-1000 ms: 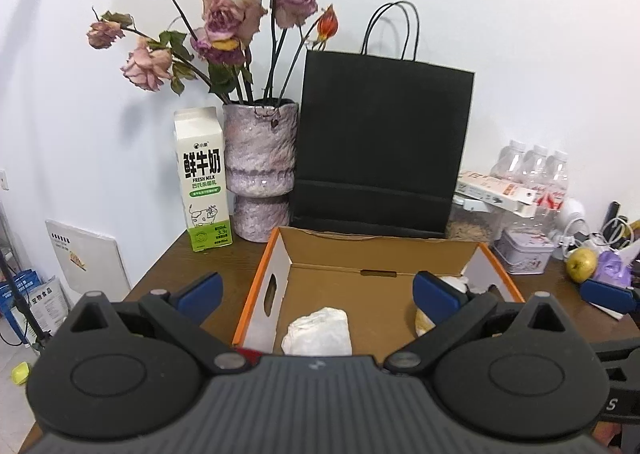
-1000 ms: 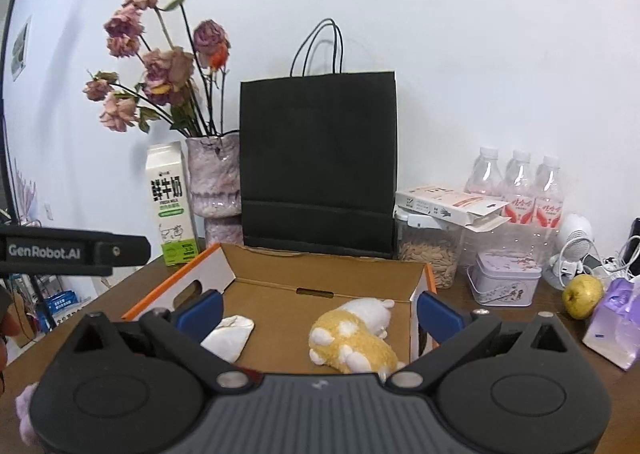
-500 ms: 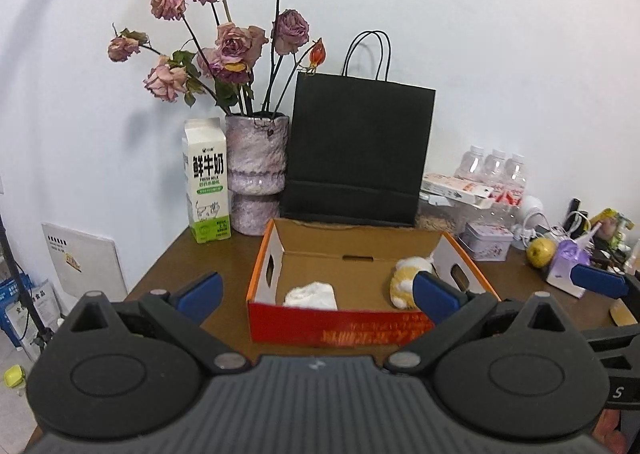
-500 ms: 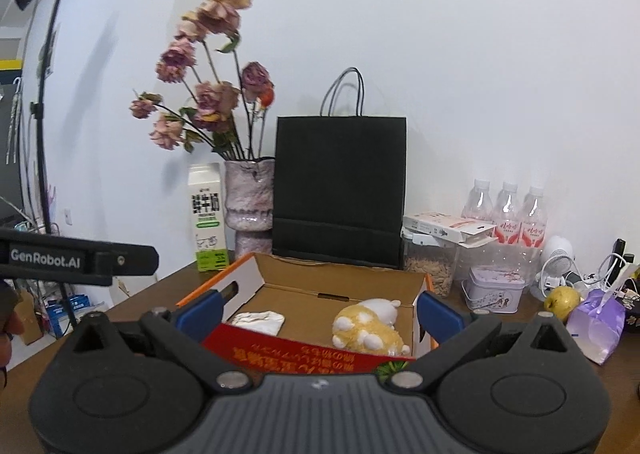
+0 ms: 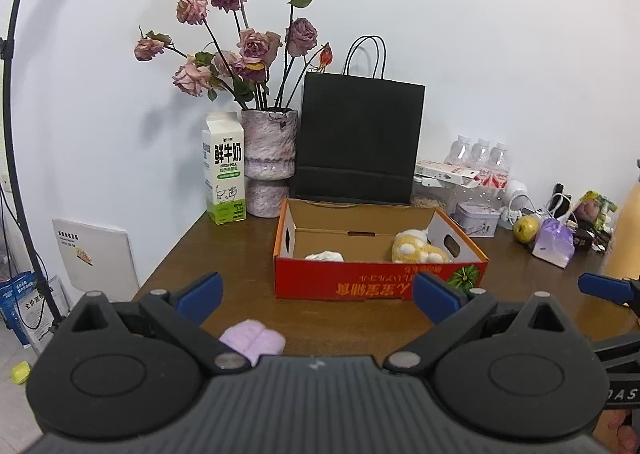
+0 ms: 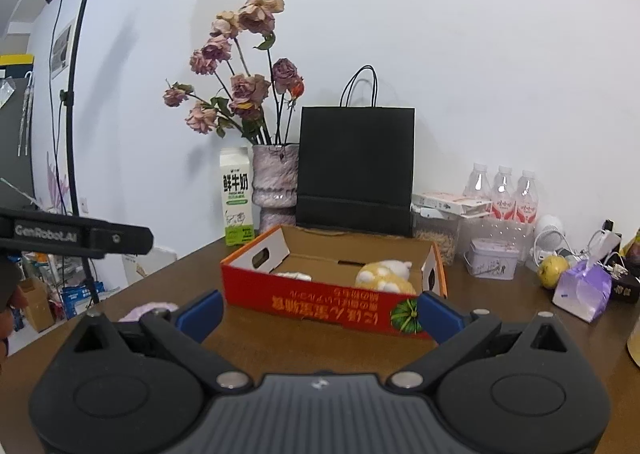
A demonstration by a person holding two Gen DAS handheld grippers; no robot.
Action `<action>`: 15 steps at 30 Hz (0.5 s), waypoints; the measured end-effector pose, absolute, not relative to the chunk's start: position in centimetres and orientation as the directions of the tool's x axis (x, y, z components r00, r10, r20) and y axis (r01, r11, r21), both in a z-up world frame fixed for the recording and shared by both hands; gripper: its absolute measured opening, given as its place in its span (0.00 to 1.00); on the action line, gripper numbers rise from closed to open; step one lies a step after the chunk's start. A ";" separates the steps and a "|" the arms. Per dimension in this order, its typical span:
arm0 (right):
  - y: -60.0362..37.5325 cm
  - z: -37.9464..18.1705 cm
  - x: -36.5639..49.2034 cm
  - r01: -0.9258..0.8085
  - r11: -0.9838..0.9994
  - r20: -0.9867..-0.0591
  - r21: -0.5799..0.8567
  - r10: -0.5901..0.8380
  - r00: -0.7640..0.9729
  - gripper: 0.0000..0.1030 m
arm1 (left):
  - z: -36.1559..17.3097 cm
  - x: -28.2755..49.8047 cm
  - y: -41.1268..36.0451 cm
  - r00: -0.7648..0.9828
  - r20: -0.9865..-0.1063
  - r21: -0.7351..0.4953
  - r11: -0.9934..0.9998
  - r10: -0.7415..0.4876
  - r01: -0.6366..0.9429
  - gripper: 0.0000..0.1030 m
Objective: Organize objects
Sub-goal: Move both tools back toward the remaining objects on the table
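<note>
Box [image 5: 376, 288] at mid-table [image 5: 240, 246], bag [image 5: 360, 141] behind it.
In the box, plush [image 5: 418, 250] right, cloth [image 5: 324, 256] left; vase [image 5: 270, 161] left of the bag; carton [image 5: 224, 173] left of the vase; bottles [image 5: 482, 157] right; pouch [image 5: 252, 340] before the box.

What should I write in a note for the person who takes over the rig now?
Left gripper: open, holding nothing.
Right gripper: open, holding nothing.
The red box stands open on the table.
Done: a yellow plush toy and a white cloth lie in the box.
Left: a purple plush item lies on the table in front of the left gripper, outside the box; probably it goes in next.
</note>
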State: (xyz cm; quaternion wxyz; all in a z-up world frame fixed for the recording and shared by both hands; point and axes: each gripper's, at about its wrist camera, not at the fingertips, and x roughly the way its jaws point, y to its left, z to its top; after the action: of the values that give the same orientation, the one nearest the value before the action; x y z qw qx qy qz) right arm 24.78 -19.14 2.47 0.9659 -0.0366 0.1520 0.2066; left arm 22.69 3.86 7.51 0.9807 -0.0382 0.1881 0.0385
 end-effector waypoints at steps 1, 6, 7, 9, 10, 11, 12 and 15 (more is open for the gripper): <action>-19.1 2.2 24.3 -0.408 0.913 -0.315 -0.008 0.385 0.867 1.00 | 7.4 22.2 3.9 0.928 -0.368 -0.059 0.994 0.060 -0.087 1.00; -19.3 0.8 22.2 -0.398 0.917 -0.349 -0.007 0.371 0.861 1.00 | 6.6 19.3 4.3 0.934 -0.355 -0.045 0.996 0.052 -0.073 1.00; -19.4 0.5 21.8 -0.397 0.918 -0.357 -0.010 0.368 0.859 1.00 | 6.4 18.7 4.4 0.935 -0.352 -0.046 0.997 0.045 -0.065 1.00; -19.4 -0.1 21.1 -0.391 0.920 -0.372 -0.013 0.358 0.857 1.00 | 5.9 17.7 4.6 0.937 -0.347 -0.045 0.997 0.039 -0.059 1.00; -19.5 -0.3 20.7 -0.388 0.922 -0.377 -0.014 0.354 0.856 1.00 | 5.6 17.2 4.7 0.937 -0.346 -0.041 0.997 0.042 -0.059 1.00; -19.5 -0.5 20.3 -0.384 0.923 -0.383 -0.014 0.350 0.855 1.00 | 5.4 16.9 4.8 0.937 -0.347 -0.035 0.998 0.043 -0.059 1.00; -19.6 -0.7 19.9 -0.381 0.924 -0.386 -0.014 0.347 0.855 1.00 | 5.1 16.5 4.9 0.937 -0.347 -0.029 0.998 0.046 -0.059 1.00; -19.9 -1.1 18.8 -0.374 0.927 -0.390 -0.006 0.342 0.855 1.00 | 4.3 15.5 5.1 0.933 -0.356 -0.018 0.998 0.046 -0.056 1.00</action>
State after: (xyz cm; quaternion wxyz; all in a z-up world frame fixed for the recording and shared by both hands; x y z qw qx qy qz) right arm 18.83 -19.88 -1.09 0.9622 -0.0409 0.1948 0.1862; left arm 15.48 5.11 4.34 0.9831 -0.0137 0.1806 0.0259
